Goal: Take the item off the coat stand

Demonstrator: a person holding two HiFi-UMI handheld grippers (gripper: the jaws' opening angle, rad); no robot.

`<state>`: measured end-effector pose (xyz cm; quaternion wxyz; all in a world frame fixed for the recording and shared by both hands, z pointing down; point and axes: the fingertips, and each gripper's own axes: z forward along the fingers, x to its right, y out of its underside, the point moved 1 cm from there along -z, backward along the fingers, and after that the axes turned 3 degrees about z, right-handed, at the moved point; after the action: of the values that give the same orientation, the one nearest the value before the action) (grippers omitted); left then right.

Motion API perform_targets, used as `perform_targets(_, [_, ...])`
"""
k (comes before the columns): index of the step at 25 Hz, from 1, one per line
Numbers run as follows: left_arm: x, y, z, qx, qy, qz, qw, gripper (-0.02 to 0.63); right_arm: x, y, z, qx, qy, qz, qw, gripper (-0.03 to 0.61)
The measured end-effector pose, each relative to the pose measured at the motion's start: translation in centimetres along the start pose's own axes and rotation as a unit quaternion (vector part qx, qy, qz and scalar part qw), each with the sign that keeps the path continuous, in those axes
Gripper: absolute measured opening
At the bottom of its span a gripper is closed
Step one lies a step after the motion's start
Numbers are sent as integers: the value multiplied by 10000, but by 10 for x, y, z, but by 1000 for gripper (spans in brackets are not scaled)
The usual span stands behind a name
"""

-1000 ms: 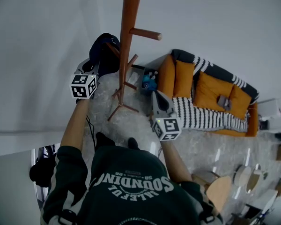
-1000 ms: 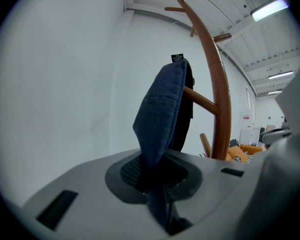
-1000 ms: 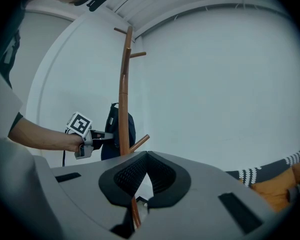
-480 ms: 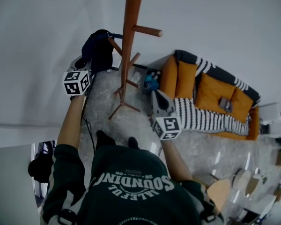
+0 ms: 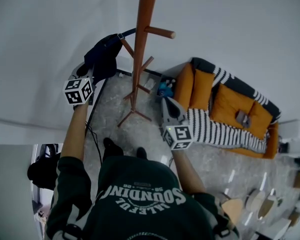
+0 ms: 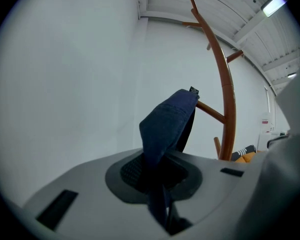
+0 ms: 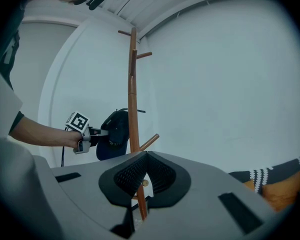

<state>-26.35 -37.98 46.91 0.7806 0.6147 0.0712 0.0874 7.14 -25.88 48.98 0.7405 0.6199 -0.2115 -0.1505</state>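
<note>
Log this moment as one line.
step: cap removal | left gripper: shut on cap brim | cap: beside coat stand peg, clearance unclear | right gripper: shut, empty

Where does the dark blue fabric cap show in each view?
Head view: the dark blue fabric cap sits upper left, just left of the stand's pole.
Left gripper view: the cap fills the centre, pinched in the left tool.
Right gripper view: the cap is left of middle, beside the pole.
Shared landmark: the brown wooden coat stand, which is right of the cap in every view.
</note>
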Motion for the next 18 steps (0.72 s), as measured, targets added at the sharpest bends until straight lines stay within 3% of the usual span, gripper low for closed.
perform_targets(11, [6, -21, -1, 107, -244, -226, 9994, 34, 4, -1, -6, 7, -69, 9, 10000, 0])
perform_targets(18, [0, -9, -10, 43, -396, -278, 9988, 34, 10, -2, -7, -36, -115, 8, 9999, 0])
